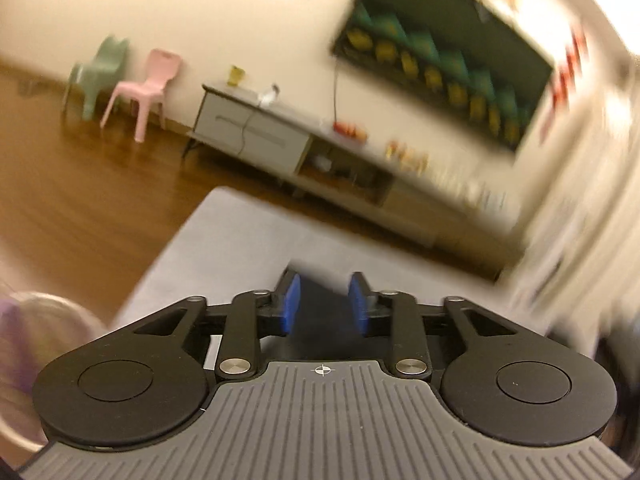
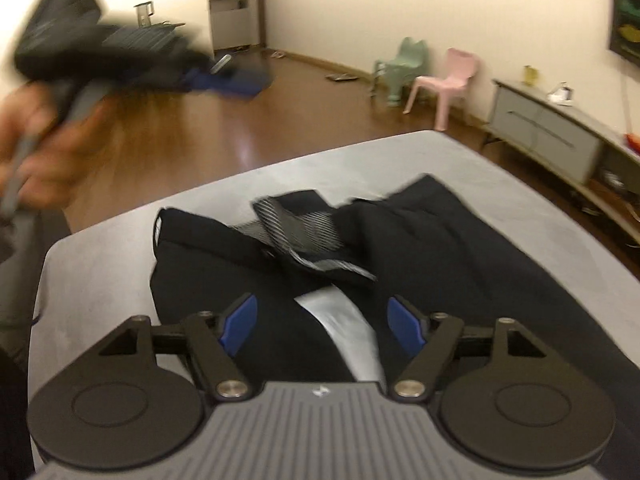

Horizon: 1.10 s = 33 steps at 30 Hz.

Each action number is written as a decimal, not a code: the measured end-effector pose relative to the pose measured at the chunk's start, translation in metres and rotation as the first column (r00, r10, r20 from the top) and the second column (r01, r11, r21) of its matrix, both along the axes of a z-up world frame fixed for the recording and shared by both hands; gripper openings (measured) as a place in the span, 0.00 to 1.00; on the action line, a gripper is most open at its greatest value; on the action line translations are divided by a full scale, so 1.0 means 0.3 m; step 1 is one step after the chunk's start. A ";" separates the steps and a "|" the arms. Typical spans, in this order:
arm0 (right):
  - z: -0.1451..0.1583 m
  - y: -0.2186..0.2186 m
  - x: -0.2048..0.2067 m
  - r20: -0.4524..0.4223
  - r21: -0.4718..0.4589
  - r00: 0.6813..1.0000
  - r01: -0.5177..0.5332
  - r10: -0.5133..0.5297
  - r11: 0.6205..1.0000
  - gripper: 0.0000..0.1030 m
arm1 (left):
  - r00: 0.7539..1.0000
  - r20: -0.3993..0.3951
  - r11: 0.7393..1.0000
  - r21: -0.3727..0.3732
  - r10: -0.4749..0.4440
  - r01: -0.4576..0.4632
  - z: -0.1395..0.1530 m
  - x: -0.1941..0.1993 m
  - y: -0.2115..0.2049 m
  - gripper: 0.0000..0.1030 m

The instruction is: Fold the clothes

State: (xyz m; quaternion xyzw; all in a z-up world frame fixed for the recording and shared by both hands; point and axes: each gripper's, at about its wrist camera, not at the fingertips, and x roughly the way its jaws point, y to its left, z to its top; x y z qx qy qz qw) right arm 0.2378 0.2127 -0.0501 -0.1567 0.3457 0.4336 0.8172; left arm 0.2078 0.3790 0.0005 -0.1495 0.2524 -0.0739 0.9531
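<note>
Two grippers, one in each of my hands. Nearest, my right gripper (image 2: 322, 322) tilts down over the grey table (image 2: 96, 272), blue pads spread wide and empty, just above dark trousers (image 2: 440, 248) whose striped lining (image 2: 300, 232) lies turned out. My left gripper (image 1: 324, 304) is slightly parted, nothing pinched, aimed past the table's edge; my left hand (image 2: 44, 152) appears blurred at the far left. Beyond stand a pink chair (image 2: 448, 80) and a green chair (image 2: 404, 64).

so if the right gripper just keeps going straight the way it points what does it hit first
Most likely the black garment lying on the grey table; the open right gripper tilts down at it with nothing between, though depth is unclear.
</note>
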 end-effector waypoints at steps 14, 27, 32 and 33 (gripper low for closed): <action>-0.008 -0.076 0.104 -0.201 0.067 0.971 0.145 -0.129 0.987 0.39 | 0.933 -0.227 0.947 0.097 -0.278 0.306 -0.318 -0.091 -0.081 0.16; 0.139 -1.203 0.028 -0.126 0.063 0.575 0.818 -0.809 0.572 0.62 | 0.998 -0.061 0.990 0.144 0.020 -0.011 -0.069 -0.245 -0.034 0.23; 0.142 -1.758 -0.006 -0.231 0.139 0.187 0.978 -0.955 0.158 0.67 | 1.000 -0.010 0.973 -0.232 -0.022 0.019 -0.009 -0.140 -0.130 0.35; 0.134 -1.827 0.002 -0.274 0.151 0.159 0.981 -0.948 0.121 0.71 | 0.998 -0.047 0.965 -0.261 -0.039 0.025 -0.033 -0.093 -0.174 0.38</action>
